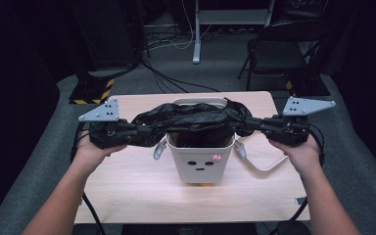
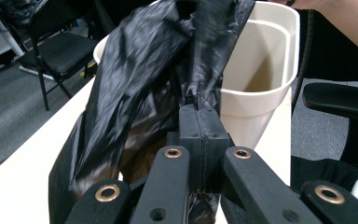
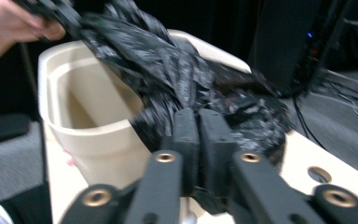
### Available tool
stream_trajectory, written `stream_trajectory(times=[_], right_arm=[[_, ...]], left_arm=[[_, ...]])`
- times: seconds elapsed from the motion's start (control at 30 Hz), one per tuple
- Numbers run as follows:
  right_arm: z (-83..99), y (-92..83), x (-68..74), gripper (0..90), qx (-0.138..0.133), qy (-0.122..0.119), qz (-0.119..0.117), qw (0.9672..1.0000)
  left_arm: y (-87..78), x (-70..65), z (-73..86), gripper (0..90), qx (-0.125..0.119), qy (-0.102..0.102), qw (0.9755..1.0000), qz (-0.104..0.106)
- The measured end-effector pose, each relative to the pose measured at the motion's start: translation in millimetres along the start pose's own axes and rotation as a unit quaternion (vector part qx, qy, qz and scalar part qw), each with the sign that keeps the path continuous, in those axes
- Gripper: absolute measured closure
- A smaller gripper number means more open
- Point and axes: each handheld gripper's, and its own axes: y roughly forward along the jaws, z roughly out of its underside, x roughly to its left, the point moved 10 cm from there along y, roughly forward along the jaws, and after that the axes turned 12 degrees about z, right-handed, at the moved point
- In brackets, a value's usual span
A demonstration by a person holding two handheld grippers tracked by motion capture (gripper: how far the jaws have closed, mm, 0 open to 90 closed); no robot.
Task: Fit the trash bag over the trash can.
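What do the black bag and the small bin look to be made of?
Bag: thin plastic film, glossy; it crinkles and catches light.
Bin: probably hard moulded plastic, cream, smooth and matt, with a printed face.

Grey floor (image 1: 39, 161), folding chair (image 1: 274, 54), cables (image 1: 171, 41)

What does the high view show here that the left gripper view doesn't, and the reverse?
High view alone: the face drawn on the front of the white bin, the whole table, and the left gripper and right gripper stretching the black bag across the bin's mouth.

Left gripper view alone: the bin's bare inside wall, and its own jaws shut on a pinch of bag film.

Both: the bag, the bin and a folding chair.
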Motion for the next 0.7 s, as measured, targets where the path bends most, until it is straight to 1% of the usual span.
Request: stream_trajectory(times=[0.03,0.07,0.17,0.23,0.3,0.4,0.53,0.57,0.6,0.67,0.7], right_arm=[[-4.7,-1.4,1.5,77.7,-0.008,0.002,-0.006,1.0],[-8.1,-2.0,2.1,74.1,-0.012,0.001,-0.006,0.9999],[-21.2,0.0,3.8,62.4,-0.018,-0.009,0.002,0.9998],[-28.0,3.4,5.0,57.0,-0.019,-0.016,0.003,0.9997],[-33.5,9.6,5.6,52.1,-0.011,-0.021,0.001,0.9997],[-37.9,17.5,7.2,49.5,-0.004,-0.029,-0.002,0.9996],[-38.7,31.9,9.7,49.3,0.016,-0.041,-0.009,0.999],[-37.8,33.9,10.8,52.7,0.02,-0.041,-0.01,0.9989],[-36.9,34.8,11.7,58.9,0.023,-0.044,-0.013,0.9987],[-34.1,34.7,15.3,68.1,0.03,-0.053,-0.022,0.9979],[-32.6,33.9,17.4,74.5,0.033,-0.055,-0.026,0.9976]], left_arm=[[0.3,-0.8,-1.1,89.6,0.001,0.002,1.0,0.001],[1.3,-1.9,-2.7,89.6,0.003,0.005,1.0,0.002],[3.7,-2.7,-4.8,89.6,0.005,0.007,1.0,0.004],[4.6,-1.8,-4.9,89.6,0.007,0.007,0.9999,0.004],[5.0,-1.2,-4.5,89.6,0.008,0.006,0.9999,0.005],[4.8,-1.1,-4.3,89.6,0.007,0.006,0.9999,0.007],[3.8,-1.7,-4.2,89.6,0.005,0.004,0.9999,0.008],[3.3,-2.0,-4.2,89.6,0.005,0.005,0.9999,0.009],[2.7,-2.4,-4.1,89.6,0.005,0.005,0.9999,0.009],[1.7,-3.5,-3.6,89.6,0.005,0.006,0.9999,0.011],[1.2,-4.1,-3.3,89.6,0.005,0.005,0.9999,0.011]])
